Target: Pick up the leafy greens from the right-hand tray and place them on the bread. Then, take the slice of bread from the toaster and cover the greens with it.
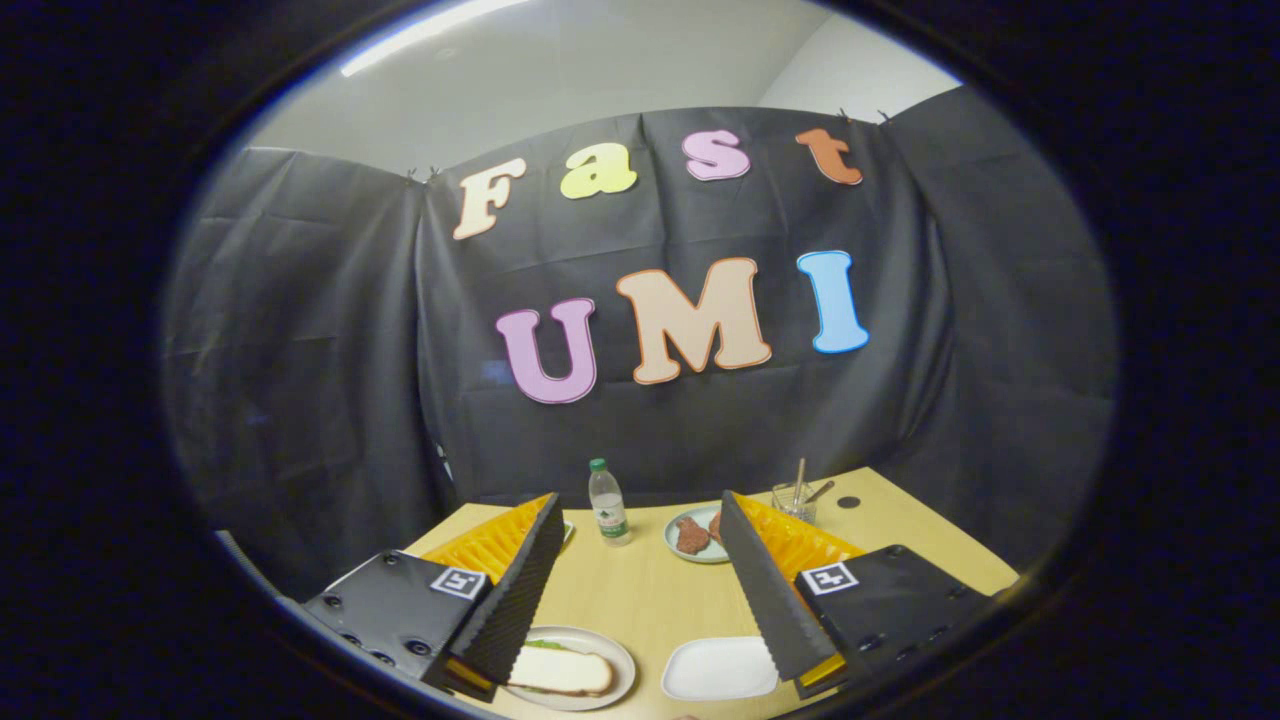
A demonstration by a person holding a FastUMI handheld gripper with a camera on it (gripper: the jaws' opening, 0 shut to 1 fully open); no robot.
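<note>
Held above the wooden surface [650, 600], the tool [640, 560] has its two fingers spread wide apart, with nothing between them and nothing touching either one. Most of that surface shows in the gap between the fingers, reaching back to the black cloth wall.

Below the fingers, nearest the camera, sits a round plate [610, 660] carrying a slice of bread [560, 672]; a thin edge of leafy greens [545, 645] peeks out from under the slice at its far side. The left finger partly covers this plate. Just beside it, toward the right finger, lies a white tray [720, 668] with rounded corners, bare on top.

Farther off, beyond the fingertips, a second small plate [690, 535] holds reddish-brown pieces of food [692, 537]; the right finger hides part of it. A clear plastic bottle [608, 505] with a green cap stands upright to the left of that plate, between the two fingers. Behind the right finger a clear glass cup [795, 500] holds a couple of slim utensils, and a small dark round spot [848, 502] marks the surface near it.
</note>
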